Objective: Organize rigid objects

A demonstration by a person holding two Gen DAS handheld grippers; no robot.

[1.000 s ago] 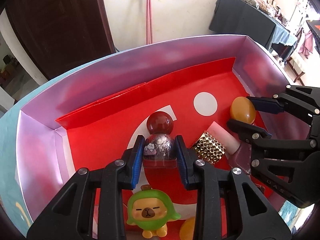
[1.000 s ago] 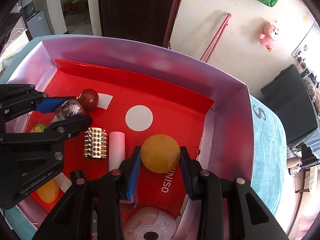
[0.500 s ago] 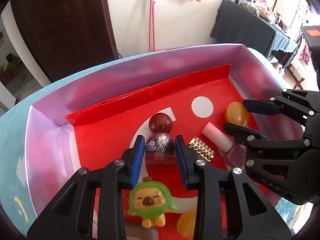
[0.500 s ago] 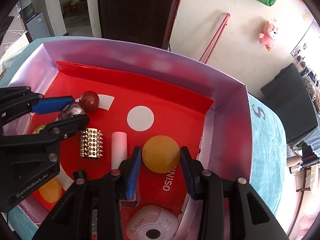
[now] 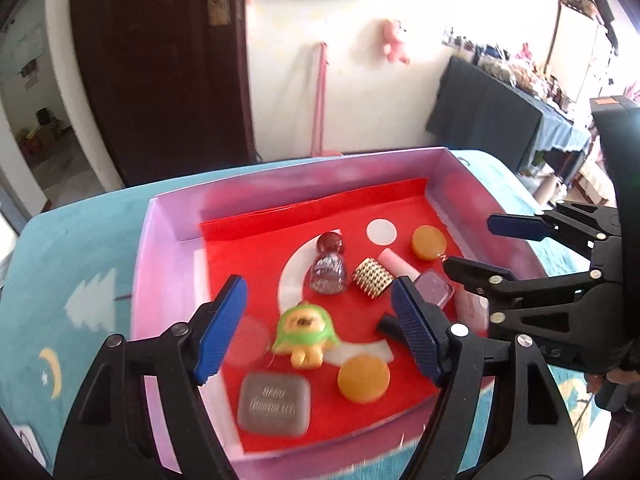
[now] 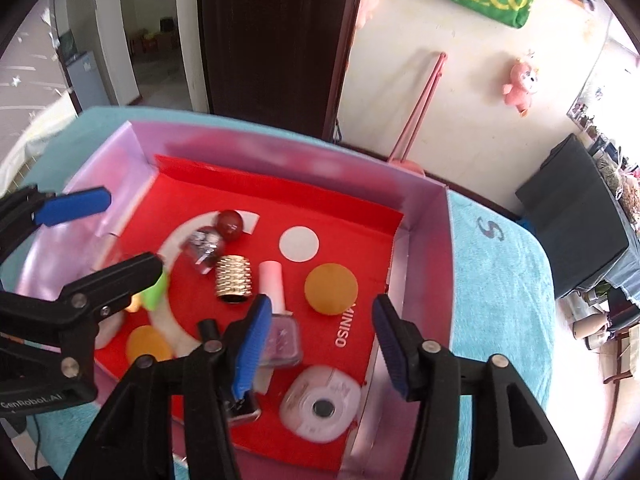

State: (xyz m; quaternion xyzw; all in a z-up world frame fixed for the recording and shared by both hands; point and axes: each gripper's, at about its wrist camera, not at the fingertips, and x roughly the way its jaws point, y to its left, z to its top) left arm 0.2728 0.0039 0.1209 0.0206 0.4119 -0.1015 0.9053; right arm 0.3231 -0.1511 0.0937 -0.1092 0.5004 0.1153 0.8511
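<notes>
A: Item one, the box (image 5: pixel 168 280). Pink walls, red floor, on the teal surface (image 5: pixel 72 264). Your task's things all lie inside it.

B: Contents, far end?

A: Glitter bottle (image 5: pixel 328 274) with a dark red ball cap, lying down, cap to the far side. Just right of it the studded gold cap (image 5: pixel 372 282), on its side. Next right, the pink polish (image 5: pixel 416 280), also lying, its white cap toward the far wall. Far right, one orange disc (image 5: pixel 429 242), beside a white dot printed on the floor.

B: Near end?

A: Green figure (image 5: pixel 306 330) near the middle. Second orange disc (image 5: pixel 363 377) just to its near right. Grey case (image 5: pixel 275 404) to its near left. In the right wrist view a round white case (image 6: pixel 320 404) sits in the near right corner, close to the wall.

B: Your left tongs?

A: Left tongs (image 5: pixel 316 330): above the box, jaws opening, pads touching nothing. The figure shows in the gap but lies below on the floor.

B: Right tongs?

A: Right tongs (image 6: pixel 320 344): likewise above the box, jaws opening, nothing pressed. The far orange disc and the polish bottle show beyond the tips, both lying free on the floor.
</notes>
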